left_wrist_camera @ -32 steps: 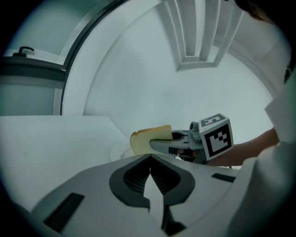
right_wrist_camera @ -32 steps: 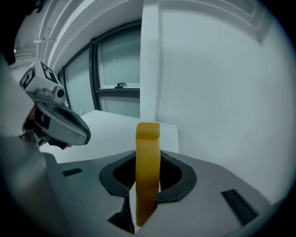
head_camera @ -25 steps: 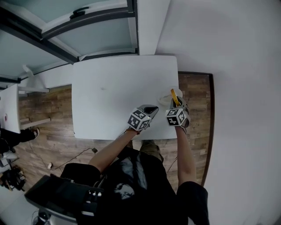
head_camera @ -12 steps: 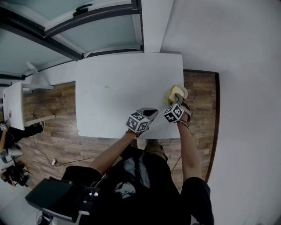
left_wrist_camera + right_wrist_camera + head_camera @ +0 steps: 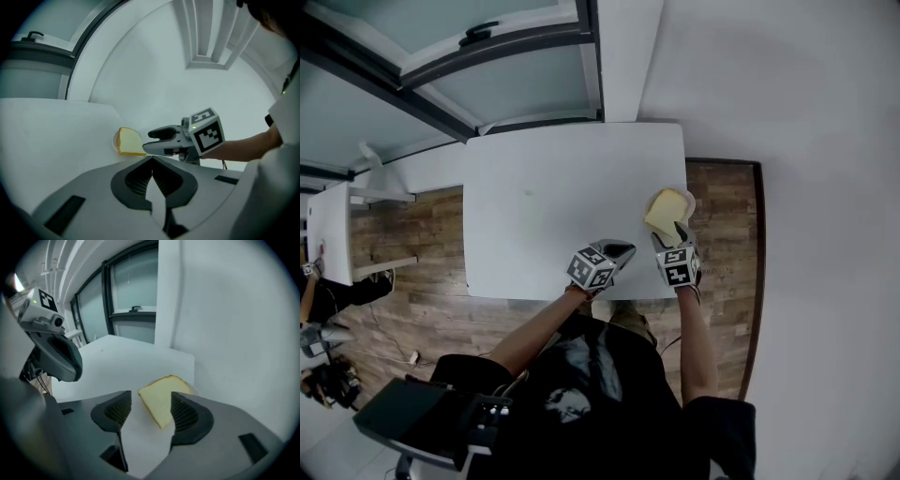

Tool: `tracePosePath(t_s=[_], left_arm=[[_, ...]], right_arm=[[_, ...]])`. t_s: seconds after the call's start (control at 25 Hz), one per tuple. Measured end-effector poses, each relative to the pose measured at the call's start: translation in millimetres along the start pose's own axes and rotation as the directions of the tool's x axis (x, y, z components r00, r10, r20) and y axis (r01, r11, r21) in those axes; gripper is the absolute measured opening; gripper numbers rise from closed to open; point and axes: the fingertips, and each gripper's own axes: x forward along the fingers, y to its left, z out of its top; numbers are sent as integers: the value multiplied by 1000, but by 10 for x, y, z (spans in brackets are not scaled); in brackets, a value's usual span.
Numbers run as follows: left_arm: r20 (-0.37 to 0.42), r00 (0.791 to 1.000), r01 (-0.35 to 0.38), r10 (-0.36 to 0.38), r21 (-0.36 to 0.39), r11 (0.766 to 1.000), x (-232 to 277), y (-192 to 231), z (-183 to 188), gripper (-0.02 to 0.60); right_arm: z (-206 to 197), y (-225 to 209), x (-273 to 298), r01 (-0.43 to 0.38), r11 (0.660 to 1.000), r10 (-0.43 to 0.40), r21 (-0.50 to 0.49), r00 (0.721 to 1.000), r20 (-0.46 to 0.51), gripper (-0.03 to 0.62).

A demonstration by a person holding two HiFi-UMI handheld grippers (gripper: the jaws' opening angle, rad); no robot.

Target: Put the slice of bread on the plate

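**Hidden or unclear**
- Plate [image 5: 686, 199]: almost wholly covered by the bread. Only a thin pale rim shows in the head view, the left gripper view [image 5: 114, 140] and the right gripper view [image 5: 193, 389].
- Bread [image 5: 161, 399]: its right corner is cut off behind the right-hand jaw in the right gripper view. Contact with that jaw cannot be told.
- Hands: hidden under the marker cubes in the head view; only bare forearms show.

**Bread**
- One yellow slice [image 5: 666, 214] lies flat on the plate, at the right edge of the table [image 5: 544, 197].
- In the left gripper view [image 5: 129, 141] it lies just beyond the right gripper's tips.

**Right gripper** [image 5: 672, 234]
- Held low over the table edge, pointing away from the person at the bread's near side.
- Its own view [image 5: 151, 397] shows the jaws spread wide and gripping nothing. The slice lies ahead in the space between them, and table shows between it and the left-hand jaw.
- Seen side-on from the left gripper [image 5: 150, 140], it is level, with forearm extended.

**Left gripper** [image 5: 623, 248]
- Held just left of the right one, near the table's front edge, angled towards the plate.
- Its jaws [image 5: 152, 159] are closed tip to tip, with nothing between.
- It shows at upper left in the right gripper view [image 5: 63, 363].
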Motion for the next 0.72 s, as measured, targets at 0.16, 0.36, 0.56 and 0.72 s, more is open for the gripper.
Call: tracePosePath(t_s=[0.16,0.36,0.56,0.72], left_arm=[[59,998,-28,23,89,996,-186,-118,179,5],[175,984,-51,16,199,979,-503,-424,561,5],[239,971,-68,-12,325,943,-738,-771,805,5],[233,972,-69,-20,367,928,-723,-883,864,5]], right_arm=[[17,34,-720,93,980,-120,177,981,150,142],[115,55,-1619,147,931,-251,334,923,292,27],[205,25,-2180,181,888,-357,422,851,386,9],[239,-14,-2298,170,874,-377,456,829,414,9]])
